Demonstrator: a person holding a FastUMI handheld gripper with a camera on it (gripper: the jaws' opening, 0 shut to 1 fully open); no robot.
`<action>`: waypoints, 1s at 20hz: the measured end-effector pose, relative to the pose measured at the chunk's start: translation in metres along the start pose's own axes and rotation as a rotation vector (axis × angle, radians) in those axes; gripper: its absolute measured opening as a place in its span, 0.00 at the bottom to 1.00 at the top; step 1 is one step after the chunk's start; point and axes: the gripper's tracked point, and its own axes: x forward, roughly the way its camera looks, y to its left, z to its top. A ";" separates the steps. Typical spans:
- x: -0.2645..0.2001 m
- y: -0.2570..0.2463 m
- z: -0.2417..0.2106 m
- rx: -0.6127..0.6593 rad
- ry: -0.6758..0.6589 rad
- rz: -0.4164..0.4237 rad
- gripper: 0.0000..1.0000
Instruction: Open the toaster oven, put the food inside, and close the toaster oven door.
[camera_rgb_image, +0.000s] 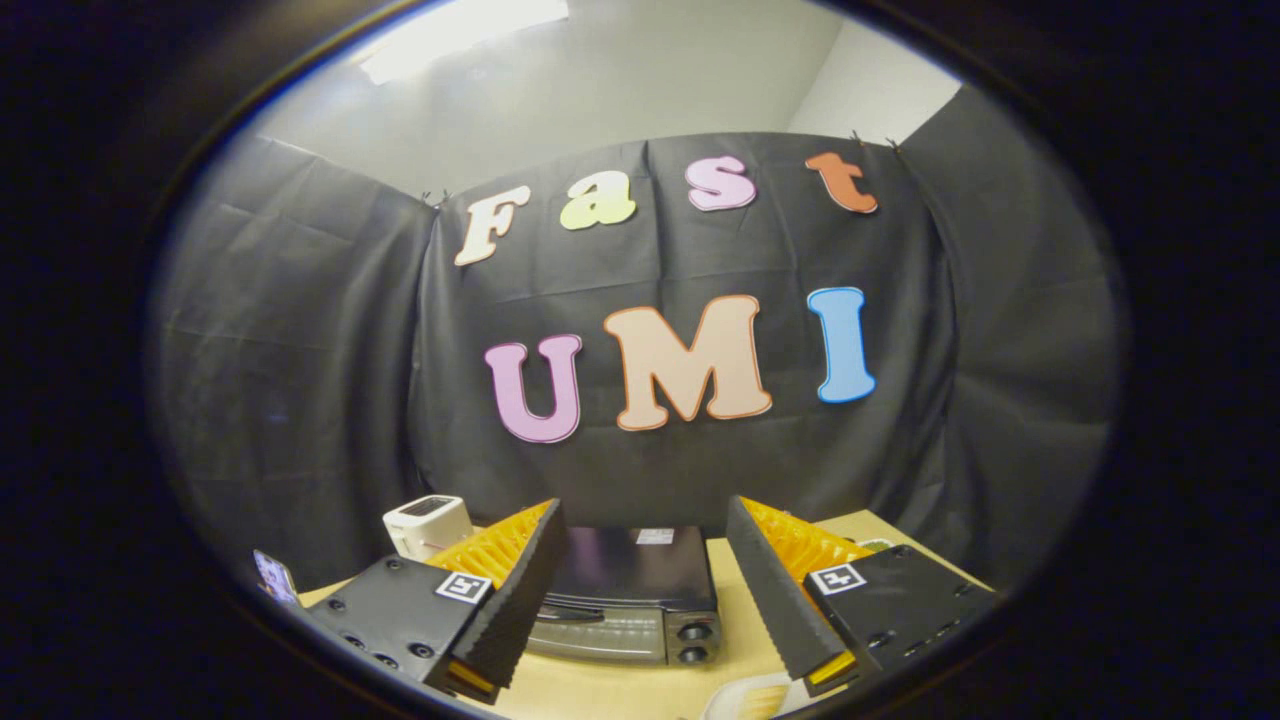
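bench (740, 610): pale wood under my work | white box-shaped device (428, 523): far left on bench | phone (274, 576): near left bench edge, screen lit | black cloth wall (300, 380): behind bench

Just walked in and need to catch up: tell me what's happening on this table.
A person is holding a hand-held gripper above a wooden table, fingers spread apart and gripping nothing. Beyond and between the fingers sits the toaster oven, its door apparently shut. A small white box stands behind it on the left. A pale dish with what may be the food lies near the right finger.
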 end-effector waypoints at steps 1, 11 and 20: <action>0.005 0.004 -0.008 0.012 0.004 0.004 0.99; 0.060 0.045 -0.110 -0.006 0.014 -0.034 0.99; 0.080 0.091 -0.156 -0.035 0.037 -0.012 0.99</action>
